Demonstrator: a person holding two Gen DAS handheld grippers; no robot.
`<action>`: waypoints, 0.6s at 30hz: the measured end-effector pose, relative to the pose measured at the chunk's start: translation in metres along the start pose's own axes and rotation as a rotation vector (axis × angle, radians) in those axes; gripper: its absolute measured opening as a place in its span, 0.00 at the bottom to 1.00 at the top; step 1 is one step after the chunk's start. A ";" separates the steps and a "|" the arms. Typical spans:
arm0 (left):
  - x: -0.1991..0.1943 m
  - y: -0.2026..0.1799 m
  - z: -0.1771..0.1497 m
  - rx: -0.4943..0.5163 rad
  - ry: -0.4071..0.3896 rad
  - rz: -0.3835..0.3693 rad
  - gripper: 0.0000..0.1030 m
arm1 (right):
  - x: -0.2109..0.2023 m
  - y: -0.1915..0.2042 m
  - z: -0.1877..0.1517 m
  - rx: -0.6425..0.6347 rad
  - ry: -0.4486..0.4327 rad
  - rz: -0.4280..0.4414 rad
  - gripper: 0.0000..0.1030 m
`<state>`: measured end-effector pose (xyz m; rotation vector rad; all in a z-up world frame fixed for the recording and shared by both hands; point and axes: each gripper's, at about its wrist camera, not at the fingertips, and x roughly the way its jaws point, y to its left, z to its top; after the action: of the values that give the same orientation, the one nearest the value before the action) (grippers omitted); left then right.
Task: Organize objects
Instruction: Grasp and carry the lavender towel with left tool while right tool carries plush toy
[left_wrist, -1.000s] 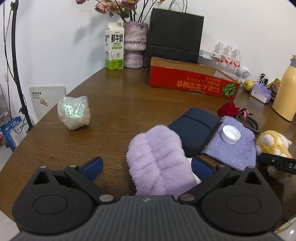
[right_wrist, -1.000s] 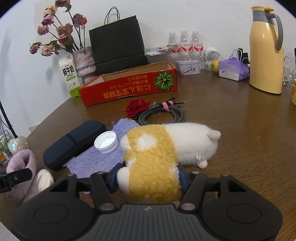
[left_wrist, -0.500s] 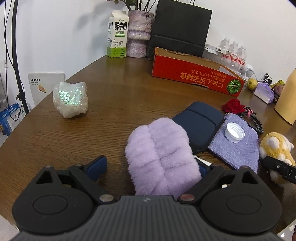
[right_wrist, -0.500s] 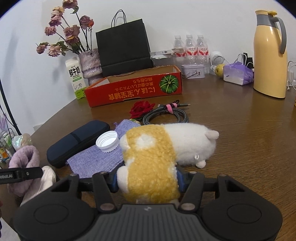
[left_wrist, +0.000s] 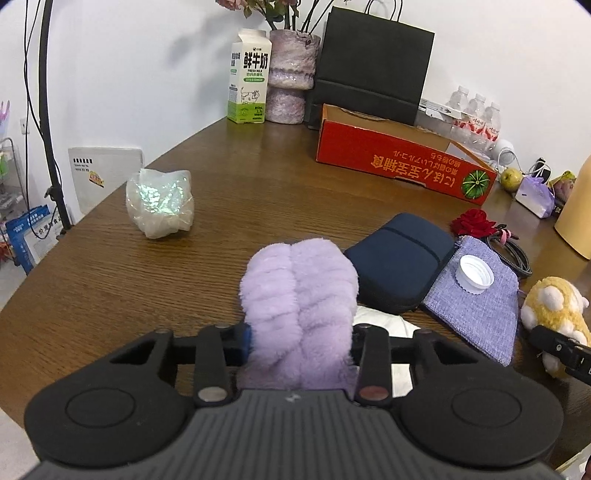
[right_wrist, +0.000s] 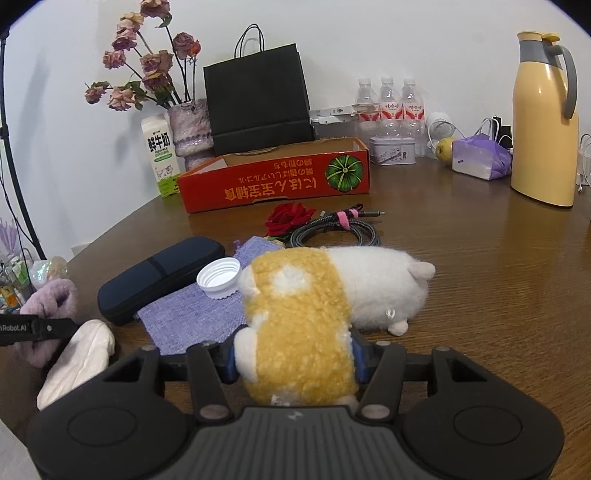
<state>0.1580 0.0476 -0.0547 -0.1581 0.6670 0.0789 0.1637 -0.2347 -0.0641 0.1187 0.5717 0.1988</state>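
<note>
left gripper (left_wrist: 300, 343) closing on the fluffy lilac slipper (left_wrist: 301, 295), pads already pressed into the fur on both sides, near edge of the wooden table (left_wrist: 155, 273). white sole (left_wrist: 384, 325) of the slipper peeking out just right of it. beyond and to the right, touching or nearly so, a dark blue zip case (left_wrist: 399, 269); right of that a lilac woven pouch (left_wrist: 480, 310) with a white bottle cap (left_wrist: 475, 274) sitting on it. further right, a red fabric rose (left_wrist: 473, 223) and a coiled cable (left_wrist: 511, 247). far left of the slipper, well apart, a crumpled iridescent plastic bag (left_wrist: 159, 203).

right gripper (right_wrist: 293, 360) closing too, blue pads squeezing the yellow rear half of a yellow-and-white plush animal (right_wrist: 325, 302), lying on its side on the table, white half pointing away to the right (whether lifted at all, cannot tell). plush just beside the pouch and the cap.

at the far side, an open red cardboard box (right_wrist: 273, 184) with a pumpkin print, lying flat. behind it a black paper bag (right_wrist: 258, 99), a vase of dried roses (right_wrist: 190, 125), a milk carton (right_wrist: 159, 155). far right, three water bottles (right_wrist: 388, 107) and a yellow thermos jug (right_wrist: 543, 122).
</note>
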 end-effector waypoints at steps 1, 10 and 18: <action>-0.002 -0.001 0.000 0.005 -0.004 0.003 0.37 | -0.001 -0.001 0.000 0.001 -0.002 0.002 0.49; -0.024 -0.009 0.000 0.042 -0.061 0.017 0.37 | -0.019 -0.001 -0.003 -0.012 -0.049 0.015 0.48; -0.039 -0.021 0.002 0.067 -0.101 -0.008 0.37 | -0.038 0.006 0.001 -0.058 -0.112 0.018 0.48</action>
<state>0.1311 0.0261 -0.0264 -0.0913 0.5678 0.0561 0.1322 -0.2372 -0.0427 0.0778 0.4534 0.2246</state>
